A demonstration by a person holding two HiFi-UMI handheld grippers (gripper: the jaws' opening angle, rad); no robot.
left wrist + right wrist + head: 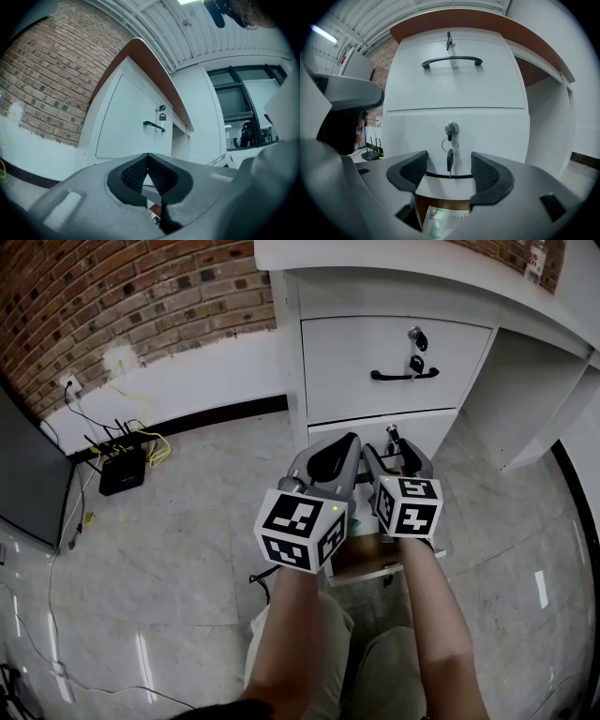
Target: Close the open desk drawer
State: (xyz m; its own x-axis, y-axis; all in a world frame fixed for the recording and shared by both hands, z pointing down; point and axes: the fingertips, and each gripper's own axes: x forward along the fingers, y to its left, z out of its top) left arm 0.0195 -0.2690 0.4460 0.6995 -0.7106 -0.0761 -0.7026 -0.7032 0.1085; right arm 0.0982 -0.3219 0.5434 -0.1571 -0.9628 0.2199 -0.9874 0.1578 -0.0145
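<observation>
Two ribbed black pads (486, 172) face smooth white drawer (497, 136).

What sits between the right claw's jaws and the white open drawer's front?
A dark key dangling on a ring from the white open drawer's silver lock, seen in the right gripper view.

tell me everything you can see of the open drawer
The open drawer is the lowest in the white desk, pulled out toward the person, below the left hand-held gripper and right hand-held gripper; no contact shows. Inside looks brown wood, its front edge white. A printed paper lies inside.
</observation>
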